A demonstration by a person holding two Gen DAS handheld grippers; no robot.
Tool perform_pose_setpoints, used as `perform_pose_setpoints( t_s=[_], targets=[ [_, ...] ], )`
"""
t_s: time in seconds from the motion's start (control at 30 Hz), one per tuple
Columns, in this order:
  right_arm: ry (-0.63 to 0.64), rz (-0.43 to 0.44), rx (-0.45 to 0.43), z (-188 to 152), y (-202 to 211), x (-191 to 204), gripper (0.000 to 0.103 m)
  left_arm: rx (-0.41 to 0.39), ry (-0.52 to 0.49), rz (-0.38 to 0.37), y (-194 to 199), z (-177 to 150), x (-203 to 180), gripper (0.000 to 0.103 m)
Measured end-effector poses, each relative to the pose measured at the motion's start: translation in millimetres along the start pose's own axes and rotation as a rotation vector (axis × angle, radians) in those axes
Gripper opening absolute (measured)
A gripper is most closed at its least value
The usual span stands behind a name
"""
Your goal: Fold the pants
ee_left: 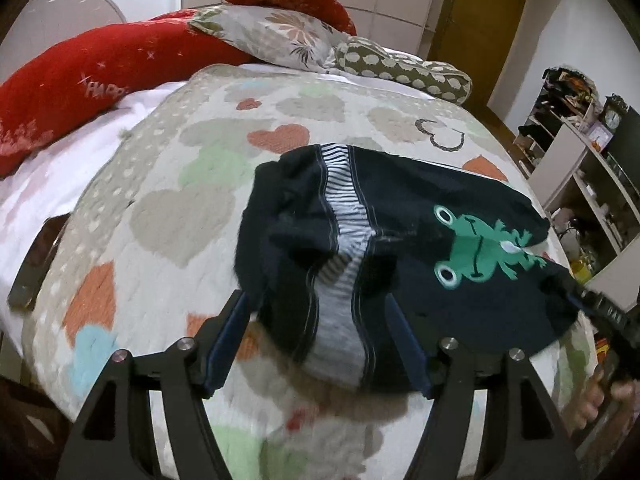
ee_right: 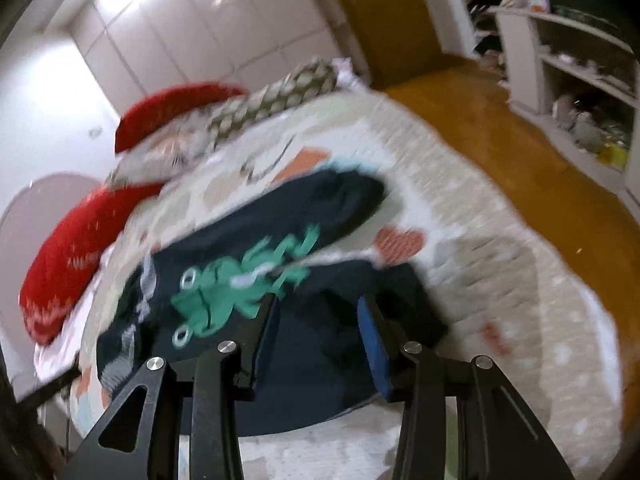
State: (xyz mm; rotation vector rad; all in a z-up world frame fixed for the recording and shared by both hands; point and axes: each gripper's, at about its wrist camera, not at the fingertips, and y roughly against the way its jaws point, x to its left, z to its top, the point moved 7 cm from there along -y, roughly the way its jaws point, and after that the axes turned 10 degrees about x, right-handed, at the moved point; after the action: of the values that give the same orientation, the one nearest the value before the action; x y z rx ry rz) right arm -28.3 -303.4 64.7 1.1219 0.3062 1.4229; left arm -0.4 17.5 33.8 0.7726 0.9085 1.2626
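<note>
Dark navy child's pants (ee_left: 400, 232) with a striped grey side band and a green frog print lie crumpled on the bed; they also show in the right wrist view (ee_right: 256, 240), blurred. My left gripper (ee_left: 316, 320) is open, its jaws standing on either side of the near striped edge of the pants. My right gripper (ee_right: 316, 312) is open over the near dark part of the pants; it also shows at the pants' right edge in the left wrist view (ee_left: 600, 308). Neither holds cloth.
The bed has a quilt (ee_left: 168, 208) with hearts. Red pillows (ee_left: 80, 80) and patterned pillows (ee_left: 280, 32) lie at the head. A white shelf unit (ee_left: 588, 184) stands to the right across a wooden floor (ee_right: 520, 168).
</note>
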Motion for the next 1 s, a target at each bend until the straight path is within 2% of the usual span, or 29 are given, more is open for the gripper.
perform_pose_setpoints(
  t_s=[0.1,0.17,0.27,0.3,0.4,0.5,0.57,0.7,0.77,0.83,0.9,1.0],
  targets=[
    [0.005,-0.006,0.063,-6,-25,-1,0.045,0.054,0.001,0.039,-28,2,7,0.07],
    [-0.011,-0.053,0.091,-10,-36,-15,0.044,0.104,0.015,0.031,-42,-4,13,0.07],
    [0.066,-0.225,0.107,-10,-40,-33,0.017,0.159,0.075,-0.051,-50,-18,22,0.07],
    [0.093,-0.332,0.097,-9,-37,-42,0.011,0.162,0.084,-0.072,-49,-20,23,0.07],
    [0.126,-0.359,0.134,-9,-41,-50,0.007,0.141,0.103,-0.096,-39,-26,28,0.07],
    [0.205,-0.463,0.149,-8,-44,-49,0.005,0.108,0.099,-0.093,-29,-24,30,0.07],
    [0.225,-0.492,0.154,-6,-45,-52,0.004,0.099,0.09,-0.072,-30,-19,29,0.07],
    [0.192,-0.494,0.157,-1,-45,-58,0.004,0.065,0.056,-0.066,-35,-1,17,0.07],
    [0.194,-0.51,0.157,1,-47,-55,0.004,0.066,0.036,0.006,-48,7,16,0.07],
    [0.207,-0.519,0.156,-1,-46,-53,0.004,0.102,0.037,0.08,-62,0,23,0.07],
    [0.223,-0.519,0.154,-2,-46,-52,0.004,0.159,0.049,0.079,-76,-13,31,0.071],
    [0.244,-0.524,0.146,-3,-46,-51,0.004,0.133,0.027,0.066,-69,-18,34,0.072]
  ],
)
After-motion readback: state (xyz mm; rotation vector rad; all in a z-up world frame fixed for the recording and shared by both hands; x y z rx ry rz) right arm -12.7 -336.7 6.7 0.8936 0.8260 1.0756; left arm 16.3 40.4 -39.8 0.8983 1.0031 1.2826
